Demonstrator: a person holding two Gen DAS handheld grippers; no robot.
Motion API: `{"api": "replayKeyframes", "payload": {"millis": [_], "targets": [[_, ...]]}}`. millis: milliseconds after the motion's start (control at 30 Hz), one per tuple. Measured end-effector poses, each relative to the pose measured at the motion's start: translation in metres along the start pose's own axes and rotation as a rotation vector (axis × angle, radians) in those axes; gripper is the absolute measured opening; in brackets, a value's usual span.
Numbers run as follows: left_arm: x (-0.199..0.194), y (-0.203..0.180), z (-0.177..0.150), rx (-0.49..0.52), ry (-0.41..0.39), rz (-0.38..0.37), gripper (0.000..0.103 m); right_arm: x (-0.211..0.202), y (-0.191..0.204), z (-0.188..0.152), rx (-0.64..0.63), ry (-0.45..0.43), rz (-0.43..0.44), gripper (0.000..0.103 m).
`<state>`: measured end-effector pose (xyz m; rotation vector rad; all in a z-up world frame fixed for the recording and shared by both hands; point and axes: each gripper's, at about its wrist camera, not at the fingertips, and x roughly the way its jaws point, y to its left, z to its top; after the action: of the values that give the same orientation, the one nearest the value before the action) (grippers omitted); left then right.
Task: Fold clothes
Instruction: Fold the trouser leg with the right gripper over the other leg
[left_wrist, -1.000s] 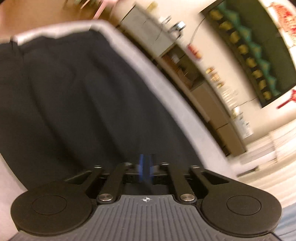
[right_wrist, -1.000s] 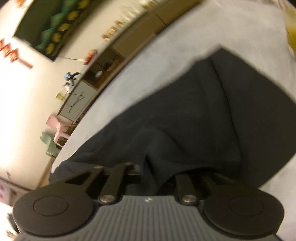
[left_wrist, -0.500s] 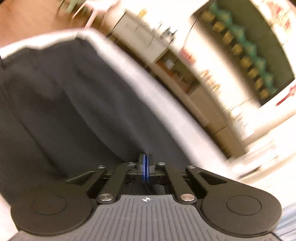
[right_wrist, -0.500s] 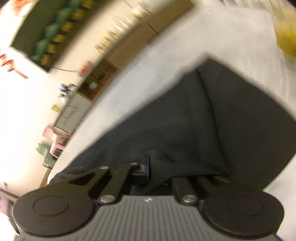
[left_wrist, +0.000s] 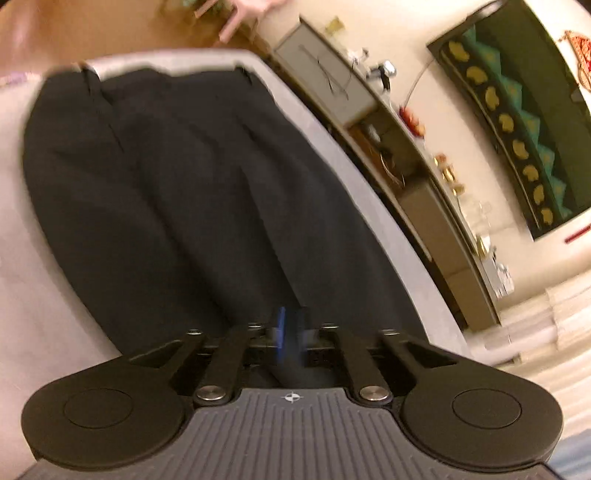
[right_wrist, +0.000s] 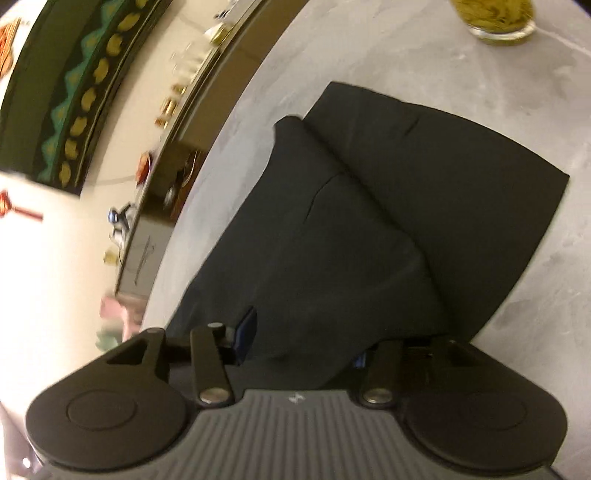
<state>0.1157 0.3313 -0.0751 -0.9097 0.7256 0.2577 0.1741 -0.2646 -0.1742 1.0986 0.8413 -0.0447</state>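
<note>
Black garment (left_wrist: 192, 192): 1 | left tongs (left_wrist: 290, 332): pinching it | right tongs (right_wrist: 301, 343): spread around fabric

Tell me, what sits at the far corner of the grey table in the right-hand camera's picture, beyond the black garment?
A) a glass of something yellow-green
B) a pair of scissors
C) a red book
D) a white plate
A: a clear glass of yellow-green contents stands on the grey table, apart from the black garment.

Left tool (left_wrist: 291, 332) fingers nearly closed, right tool (right_wrist: 303, 343) fingers spread wide
</note>
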Motion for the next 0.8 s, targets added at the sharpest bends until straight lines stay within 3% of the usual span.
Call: {"api": "replayKeyframes", "payload": {"millis": [33, 67, 100, 133, 167, 233, 267, 367, 467, 533, 600, 633, 667, 733, 767, 800], "targets": [[0.007, -0.002, 0.0, 0.001, 0.013, 0.007, 0.042, 0.002, 0.0, 0.0, -0.013, -0.006, -0.005, 0.049], [0.011, -0.005, -0.001, 0.009, 0.012, 0.021, 0.044, 0.004, 0.003, 0.001, -0.043, -0.011, -0.015, 0.037], [0.016, -0.007, 0.0, 0.014, 0.016, 0.02, 0.044, 0.004, 0.008, 0.001, -0.09, -0.029, -0.026, 0.01], [0.019, -0.008, 0.002, 0.011, 0.017, 0.017, 0.044, 0.002, 0.018, 0.002, -0.159, -0.064, -0.036, 0.004], [0.021, -0.009, 0.003, 0.007, 0.017, 0.014, 0.044, 0.0, 0.028, 0.002, -0.228, -0.099, -0.046, 0.002], [0.018, -0.011, 0.003, 0.004, 0.001, 0.001, 0.044, -0.037, 0.07, -0.013, -0.532, -0.289, -0.03, 0.002], [0.016, -0.011, 0.003, 0.004, -0.006, -0.004, 0.044, -0.051, 0.079, -0.018, -0.615, -0.344, -0.025, 0.001], [0.018, -0.01, -0.003, 0.041, 0.017, 0.023, 0.044, -0.049, 0.047, -0.012, -0.485, -0.264, -0.053, 0.002], [0.027, 0.0, -0.003, 0.03, 0.05, 0.07, 0.043, -0.047, 0.016, -0.007, -0.355, -0.185, -0.08, 0.013], [0.022, 0.002, -0.001, 0.029, 0.038, 0.077, 0.043, -0.045, -0.006, -0.003, -0.268, -0.131, -0.097, 0.015], [0.018, 0.006, 0.0, 0.021, 0.029, 0.084, 0.043, -0.05, -0.021, 0.003, -0.17, -0.14, -0.094, 0.046], [0.017, 0.008, 0.001, 0.017, 0.026, 0.086, 0.043, -0.05, -0.025, 0.008, -0.122, -0.157, -0.089, 0.047], [0.017, 0.01, 0.002, 0.014, 0.023, 0.093, 0.043, -0.047, -0.027, 0.013, -0.089, -0.169, -0.087, 0.045], [0.016, 0.015, 0.004, 0.008, 0.015, 0.098, 0.043, -0.044, -0.033, 0.02, -0.076, -0.18, -0.097, 0.015], [0.015, 0.018, 0.005, 0.005, 0.009, 0.1, 0.043, -0.049, -0.027, 0.019, -0.143, -0.218, -0.099, 0.006], [0.013, 0.019, 0.006, 0.004, 0.004, 0.104, 0.043, -0.06, -0.015, 0.012, -0.256, -0.292, -0.094, 0.006]]}}
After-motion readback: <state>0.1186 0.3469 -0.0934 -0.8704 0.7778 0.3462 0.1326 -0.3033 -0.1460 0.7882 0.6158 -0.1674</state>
